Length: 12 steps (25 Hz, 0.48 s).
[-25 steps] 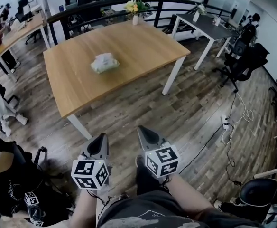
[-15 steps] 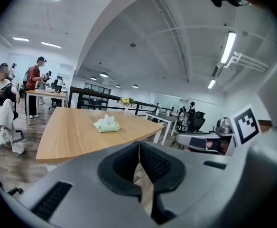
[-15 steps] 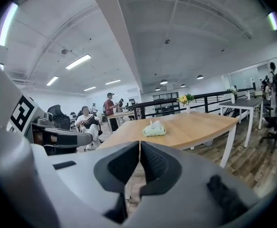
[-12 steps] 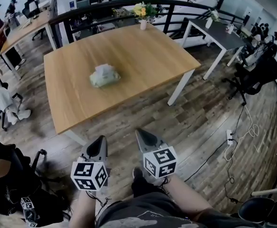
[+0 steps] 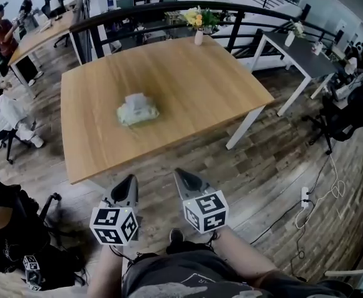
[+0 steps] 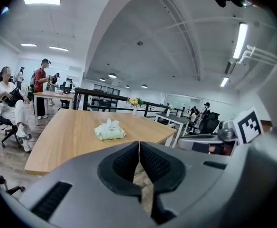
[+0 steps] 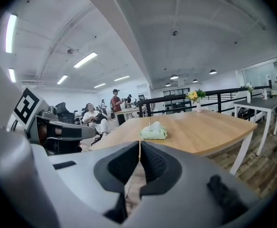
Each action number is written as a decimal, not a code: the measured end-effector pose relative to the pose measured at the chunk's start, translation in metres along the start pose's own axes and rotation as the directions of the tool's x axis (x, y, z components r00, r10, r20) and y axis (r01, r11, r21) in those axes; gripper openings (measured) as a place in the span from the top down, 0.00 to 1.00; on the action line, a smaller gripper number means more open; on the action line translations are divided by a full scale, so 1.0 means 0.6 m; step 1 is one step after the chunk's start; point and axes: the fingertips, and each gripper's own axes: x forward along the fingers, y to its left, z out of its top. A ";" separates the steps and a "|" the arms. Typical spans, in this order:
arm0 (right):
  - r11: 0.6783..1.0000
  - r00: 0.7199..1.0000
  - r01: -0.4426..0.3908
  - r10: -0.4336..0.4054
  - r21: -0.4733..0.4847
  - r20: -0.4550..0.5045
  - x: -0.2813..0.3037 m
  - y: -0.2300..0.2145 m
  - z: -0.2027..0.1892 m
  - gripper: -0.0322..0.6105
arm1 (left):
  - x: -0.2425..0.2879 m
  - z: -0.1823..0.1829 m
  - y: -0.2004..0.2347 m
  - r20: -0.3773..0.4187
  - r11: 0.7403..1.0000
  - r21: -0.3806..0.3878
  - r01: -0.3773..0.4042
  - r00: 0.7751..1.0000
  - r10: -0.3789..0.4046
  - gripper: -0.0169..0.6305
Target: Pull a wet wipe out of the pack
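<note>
A pale green wet wipe pack (image 5: 136, 110) lies near the middle of the wooden table (image 5: 188, 85), with a white wipe sticking up from its top. It also shows as the pack (image 6: 110, 131) in the left gripper view and the pack (image 7: 153, 132) in the right gripper view. My left gripper (image 5: 130, 182) and right gripper (image 5: 178, 175) hang side by side over the floor, short of the table's near edge. Both are shut, with nothing between the jaws (image 6: 139, 146) (image 7: 139, 146).
A vase of flowers (image 5: 198, 23) stands at the table's far edge, before a black railing (image 5: 150, 8). A grey table (image 5: 293, 51) and office chairs (image 5: 355, 110) are at the right. People (image 5: 7, 113) sit and stand at the left. Cables (image 5: 312, 197) lie on the floor.
Both grippers have moved forward toward the table, which now sits nearer and lower in the head view. The pack has not moved on the table.
</note>
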 end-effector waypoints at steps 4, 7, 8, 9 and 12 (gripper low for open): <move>0.999 0.999 -0.038 0.038 0.004 -0.012 0.019 -0.021 -0.001 0.91 | 0.024 0.011 0.003 0.009 0.999 -0.017 -0.034 0.999 0.034 0.95; 0.998 0.998 -0.056 0.056 0.023 -0.012 0.028 -0.034 0.005 0.91 | 0.035 0.024 0.000 0.007 0.998 -0.016 -0.054 0.999 0.054 0.95; 0.998 0.998 -0.059 0.060 0.026 -0.011 0.028 -0.037 0.009 0.91 | 0.038 0.030 -0.002 0.008 0.998 -0.016 -0.058 0.998 0.058 0.95; 0.998 0.998 -0.062 0.062 0.027 -0.011 0.029 -0.041 0.012 0.91 | 0.041 0.035 -0.003 0.010 0.998 -0.017 -0.061 0.998 0.061 0.95; 0.998 0.998 -0.065 0.065 0.028 -0.014 0.033 -0.048 0.015 0.91 | 0.049 0.045 -0.002 0.016 0.998 -0.017 -0.065 0.998 0.066 0.95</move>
